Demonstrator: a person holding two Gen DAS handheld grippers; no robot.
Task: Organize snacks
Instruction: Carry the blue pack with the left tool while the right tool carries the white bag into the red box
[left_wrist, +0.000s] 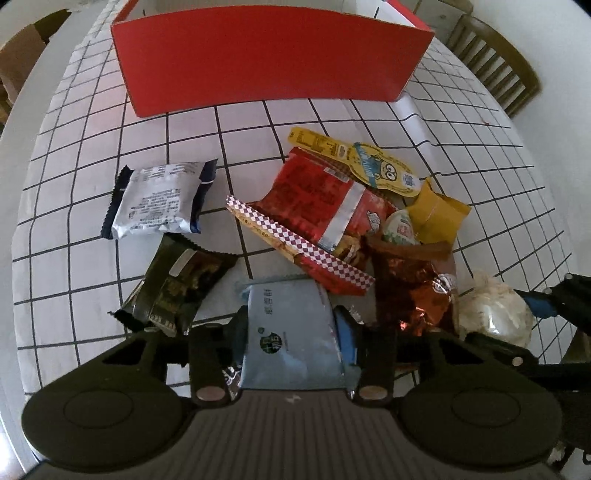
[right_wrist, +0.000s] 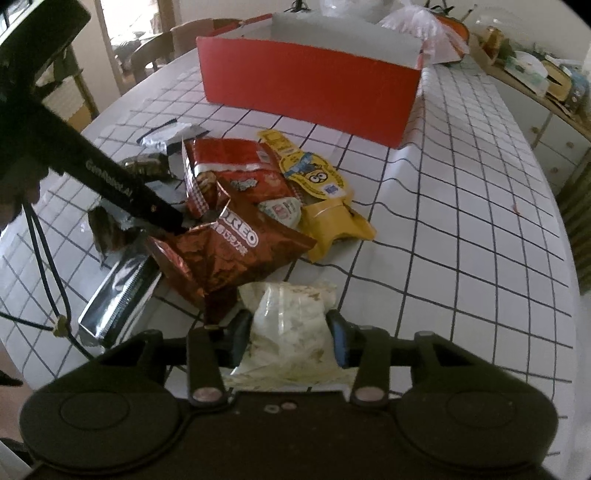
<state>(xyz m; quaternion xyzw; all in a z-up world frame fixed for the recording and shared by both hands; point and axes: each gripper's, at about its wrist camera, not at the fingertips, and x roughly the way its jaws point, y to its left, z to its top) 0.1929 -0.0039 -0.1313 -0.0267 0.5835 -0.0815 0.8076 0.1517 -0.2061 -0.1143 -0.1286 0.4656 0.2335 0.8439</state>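
Altogether, snack packets: about ten, heaped on the grid-patterned white worktop (left_wrist: 92, 206)
Boxes: one red cardboard box (left_wrist: 266, 62), behind the heap
Left gripper (left_wrist: 291, 328): clamped on one pale blue foil packet (left_wrist: 291, 332)
Right gripper (right_wrist: 288, 332): clamped on one clear white-filled bag (right_wrist: 288, 325)

We see a wooden chair (left_wrist: 506, 70) beside the desk's grid-patterned cloth (right_wrist: 461, 229), and a cluttered sideboard (right_wrist: 546, 122) alongside.

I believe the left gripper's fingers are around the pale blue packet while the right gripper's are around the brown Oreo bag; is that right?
Not quite. In the right wrist view the right gripper has its fingers around the clear white packet, not the Oreo bag. The left gripper does clasp the pale blue packet.
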